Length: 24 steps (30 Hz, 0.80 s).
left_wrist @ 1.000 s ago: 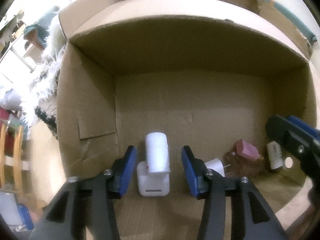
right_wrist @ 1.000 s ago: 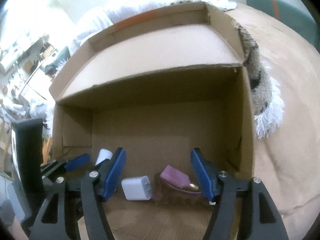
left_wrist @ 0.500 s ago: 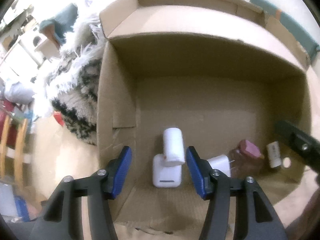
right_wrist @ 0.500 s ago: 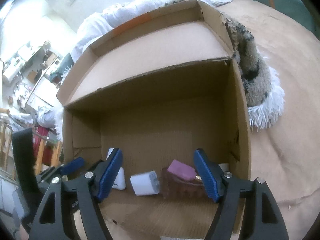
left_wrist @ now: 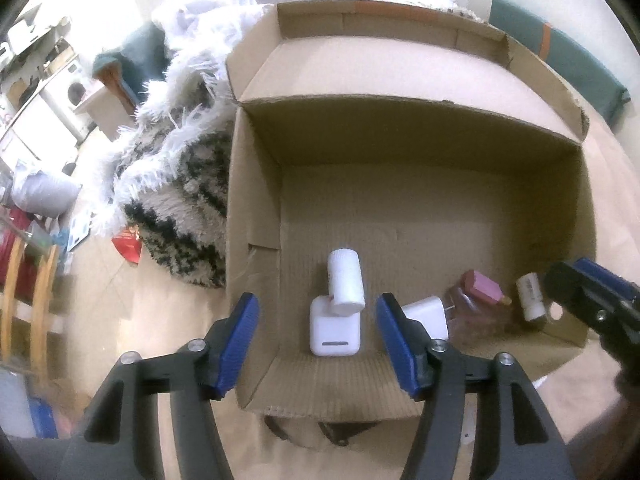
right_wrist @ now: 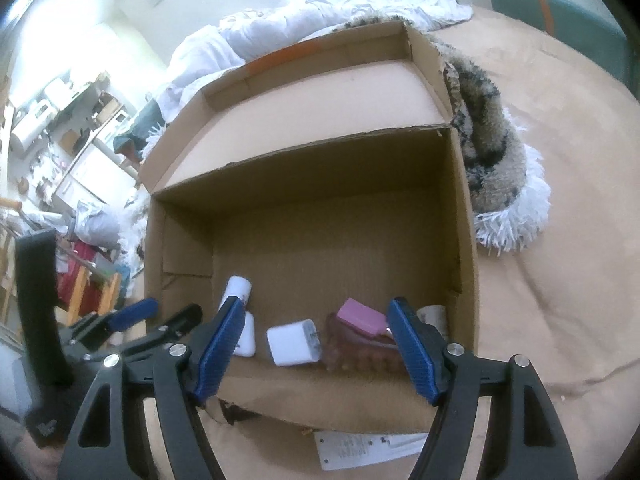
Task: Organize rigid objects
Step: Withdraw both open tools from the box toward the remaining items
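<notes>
Both tongs, left (left_wrist: 316, 344) and right (right_wrist: 314, 350), spread empty above box (left_wrist: 256, 208); bottle (left_wrist: 345, 282) dropped, probably. Next: fetch another item.

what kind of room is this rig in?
Most likely a lived-in bedroom or studio flat. A cardboard box sits on a tan bedsheet beside a rumpled white duvet and a shaggy throw; cluttered shelves and a white appliance stand behind.

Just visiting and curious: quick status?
Left gripper open, just widened, holding nothing. Right gripper open, empty. White bottle leans on white case inside cardboard box. Nothing blocking.
</notes>
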Tool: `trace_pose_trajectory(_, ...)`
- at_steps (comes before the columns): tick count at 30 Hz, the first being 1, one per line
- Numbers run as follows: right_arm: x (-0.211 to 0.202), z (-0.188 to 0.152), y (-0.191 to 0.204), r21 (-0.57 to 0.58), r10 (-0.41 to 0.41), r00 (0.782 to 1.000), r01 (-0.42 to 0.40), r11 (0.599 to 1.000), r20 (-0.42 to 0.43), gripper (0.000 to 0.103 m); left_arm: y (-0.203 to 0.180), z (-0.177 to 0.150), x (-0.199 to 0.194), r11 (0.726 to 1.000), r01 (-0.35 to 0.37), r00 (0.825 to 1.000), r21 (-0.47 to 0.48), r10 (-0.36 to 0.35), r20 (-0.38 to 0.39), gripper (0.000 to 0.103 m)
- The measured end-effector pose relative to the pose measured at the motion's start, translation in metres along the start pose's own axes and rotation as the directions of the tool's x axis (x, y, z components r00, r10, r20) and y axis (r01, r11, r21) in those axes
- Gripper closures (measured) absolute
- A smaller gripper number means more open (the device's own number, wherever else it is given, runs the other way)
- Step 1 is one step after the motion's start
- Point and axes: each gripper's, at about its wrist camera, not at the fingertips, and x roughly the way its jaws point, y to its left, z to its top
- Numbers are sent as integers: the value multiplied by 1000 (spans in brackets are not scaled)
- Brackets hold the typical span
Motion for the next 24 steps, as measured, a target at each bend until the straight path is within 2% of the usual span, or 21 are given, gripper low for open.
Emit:
trace_pose_trajectory(16,-22,-33,-5,17,-22,999,22,1000,-24,25,26,-35,-32,999,26,1000,-26,-26,5,45)
trace_pose_trajectory(19,-23,-45,-7,40,-10,999,12,999,-50,25,35,-46,-34,998,32,999,-49,-32,0,44)
trace_pose_trajectory(22,-25,-55,-8,53,-4,998,8,999,-67,25,43,-57,-32,995,39,999,-87,-40,-14,38)
trace_pose_trajectory(24,-27,-61,-8,56,-9,997,13,998,-72,25,48,-62,-30,992,45,999,-115,-47,-20,38)
